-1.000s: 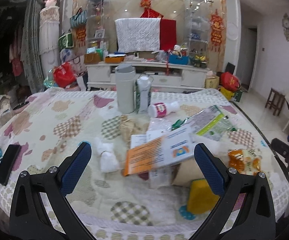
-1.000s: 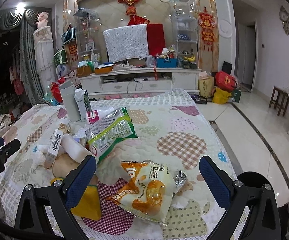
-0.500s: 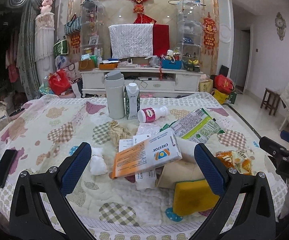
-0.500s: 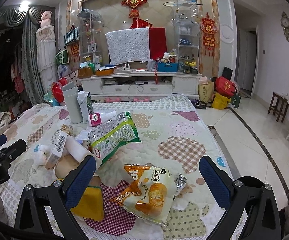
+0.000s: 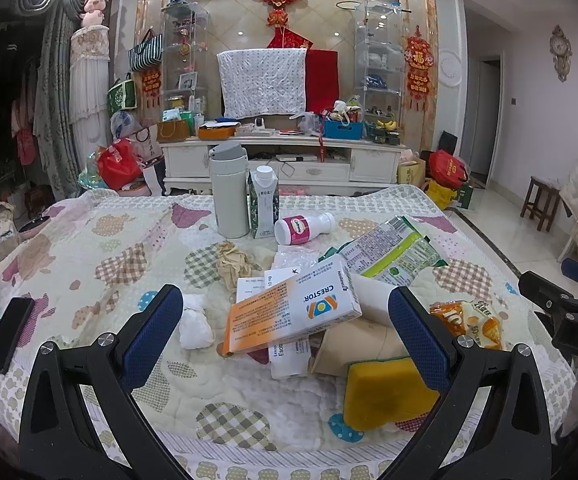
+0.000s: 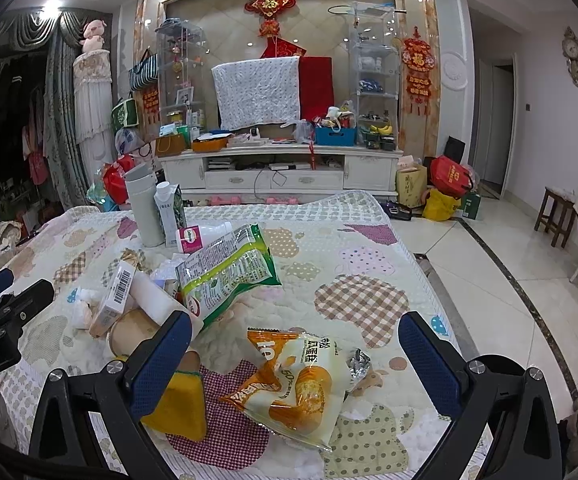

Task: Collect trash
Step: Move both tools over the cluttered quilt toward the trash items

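Observation:
Litter is heaped on a quilted table (image 5: 101, 264). An orange-and-white medicine box (image 5: 293, 314) lies on top of the pile, above a yellow sponge (image 5: 385, 394), a white tissue wad (image 5: 195, 322) and a brown crumpled paper (image 5: 233, 262). My left gripper (image 5: 285, 332) hovers open over the box, holding nothing. An orange snack bag (image 6: 297, 388) lies between the fingers of my open right gripper (image 6: 295, 360), below them. A green-and-white snack bag (image 6: 227, 272) leans on the pile behind it. The right gripper's body (image 5: 565, 308) shows at the left wrist view's right edge.
At the far side stand a grey flask (image 5: 229, 192) and a milk carton (image 5: 264, 204), with a white pill bottle (image 5: 303, 228) lying beside them. A black phone (image 5: 9, 334) rests at the left edge. Beyond the table's right edge is tiled floor (image 6: 489, 264) with a wooden stool (image 6: 557, 212).
Both wrist views have tilted up and drawn back a little, so the litter sits lower and nearer in frame. Nothing on the table has moved, and both grippers stay open.

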The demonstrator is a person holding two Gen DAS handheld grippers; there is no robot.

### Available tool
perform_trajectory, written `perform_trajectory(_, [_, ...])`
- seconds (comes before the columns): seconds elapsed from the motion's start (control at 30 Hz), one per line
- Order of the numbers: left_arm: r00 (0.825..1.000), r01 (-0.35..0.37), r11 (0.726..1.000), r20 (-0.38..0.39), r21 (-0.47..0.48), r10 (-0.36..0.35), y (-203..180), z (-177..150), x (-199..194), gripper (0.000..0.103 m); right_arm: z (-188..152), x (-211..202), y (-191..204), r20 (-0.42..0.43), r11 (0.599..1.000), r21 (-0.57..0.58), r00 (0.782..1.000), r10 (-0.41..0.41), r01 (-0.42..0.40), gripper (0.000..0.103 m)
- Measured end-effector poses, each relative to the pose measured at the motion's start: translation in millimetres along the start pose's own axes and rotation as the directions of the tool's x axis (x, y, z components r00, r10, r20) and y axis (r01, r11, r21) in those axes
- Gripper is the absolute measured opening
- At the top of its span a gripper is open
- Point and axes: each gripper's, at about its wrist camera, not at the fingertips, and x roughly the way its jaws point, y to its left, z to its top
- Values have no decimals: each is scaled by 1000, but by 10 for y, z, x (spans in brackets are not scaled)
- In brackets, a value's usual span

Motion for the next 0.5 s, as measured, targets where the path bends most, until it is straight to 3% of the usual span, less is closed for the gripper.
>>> perform_trajectory(0.5, [1000,8,1000,4,-4,-8,-34,-18,-21,102,16,-47,-34,3,1000,2,1000,-6,6,103])
